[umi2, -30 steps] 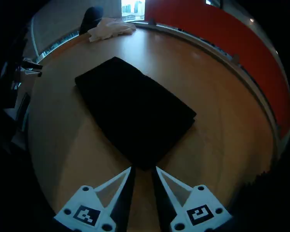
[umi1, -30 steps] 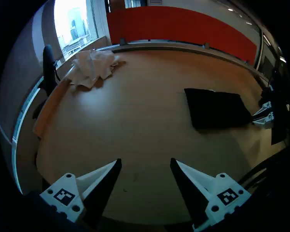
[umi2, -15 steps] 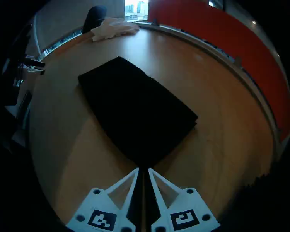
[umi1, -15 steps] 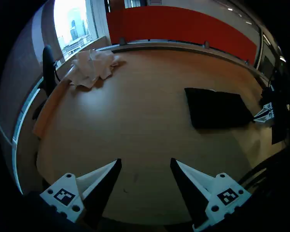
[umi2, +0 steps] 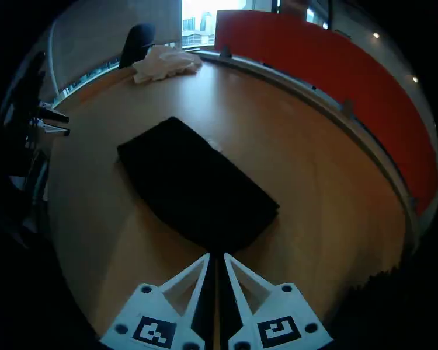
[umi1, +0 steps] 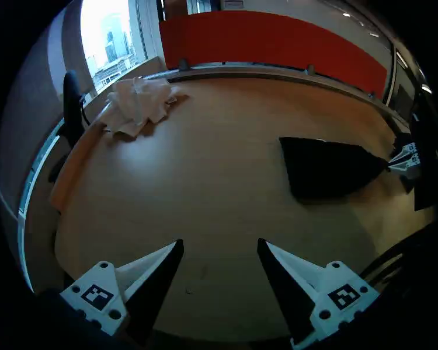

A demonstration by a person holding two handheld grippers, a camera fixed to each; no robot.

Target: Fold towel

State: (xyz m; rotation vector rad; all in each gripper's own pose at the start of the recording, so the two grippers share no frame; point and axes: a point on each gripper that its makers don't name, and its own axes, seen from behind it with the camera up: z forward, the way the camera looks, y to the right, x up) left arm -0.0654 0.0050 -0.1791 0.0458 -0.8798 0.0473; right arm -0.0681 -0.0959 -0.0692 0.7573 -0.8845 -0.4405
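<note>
Since a second ago the right tongs [umi2: 218, 255] have clenched on the near corner of the black towel [umi2: 195, 186] and drawn it up, so that corner now stretches to a point while the rest lies flat on the desk [umi1: 219, 163]. In the right gripper view the tongs point down along the towel's length, fingers nearly touching with dark cloth between them. The left tongs [umi1: 219, 241] hang released, fingers wide apart, low over the bare near part of the desk and well apart from the towel. A crumpled white cloth [umi1: 136, 104] sits at the far edge by the window.
</note>
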